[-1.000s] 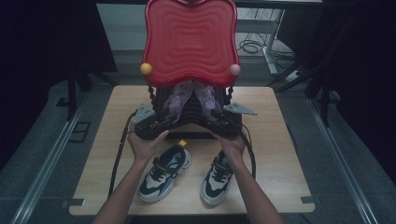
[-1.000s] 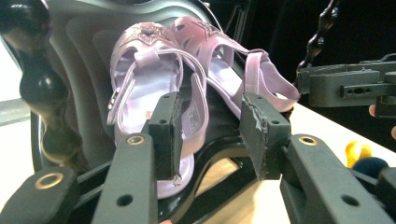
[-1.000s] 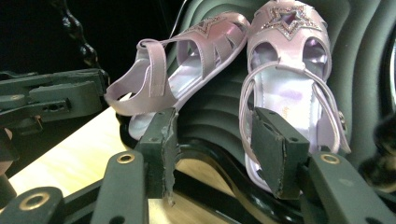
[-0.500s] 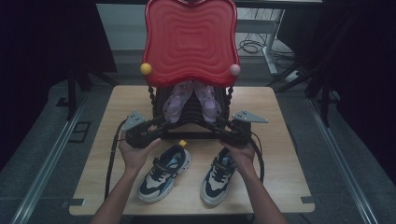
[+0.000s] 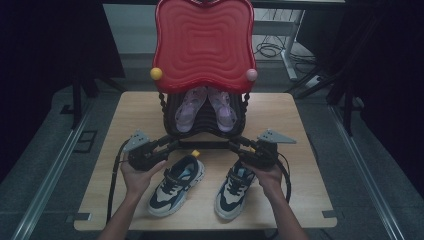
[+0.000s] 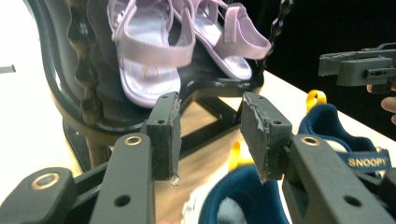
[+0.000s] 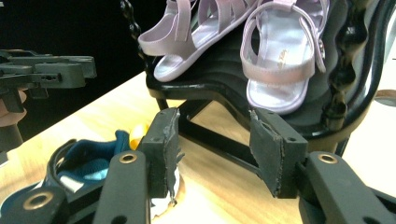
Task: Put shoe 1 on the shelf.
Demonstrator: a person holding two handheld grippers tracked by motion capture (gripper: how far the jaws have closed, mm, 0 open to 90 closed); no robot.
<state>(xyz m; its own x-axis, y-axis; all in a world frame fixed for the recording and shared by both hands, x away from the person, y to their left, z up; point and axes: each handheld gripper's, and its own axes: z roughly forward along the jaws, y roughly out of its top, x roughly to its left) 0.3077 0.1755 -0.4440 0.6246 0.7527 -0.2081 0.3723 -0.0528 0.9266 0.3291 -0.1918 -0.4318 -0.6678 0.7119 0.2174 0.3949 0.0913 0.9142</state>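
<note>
Nearest the person, a pair of navy and cream sneakers sits on the wooden table [image 5: 305,165]; the left sneaker [image 5: 176,184] lies angled, its toe toward the person's left, and the right sneaker [image 5: 235,189] lies just beside it, apart from it, both flat on their soles; neither has been lifted, so this part of the work looks not yet begun. Just beyond the heels hover the two tongs; the left gripper [image 5: 172,143] stands released, its jaws apart with nothing between them, over the navy collar of the left sneaker [image 6: 243,196] and its yellow heel loop [image 6: 237,156]; the right gripper [image 5: 234,144] is likewise released and empty, above the collar of the right sneaker [image 7: 88,163], and its own view catches the other gripper farther off at the left. Farther back stands a small chair [image 5: 202,55] with a red wavy backrest and a black seat; a pair of lilac sandals [image 5: 205,107] already rests on that seat, toes toward the person, side by side and touching. Judging from this, the sandals are placed and the sneakers remain; each gripper seems poised to come down on a sneaker's heel, and no grasp has been made yet.
</note>
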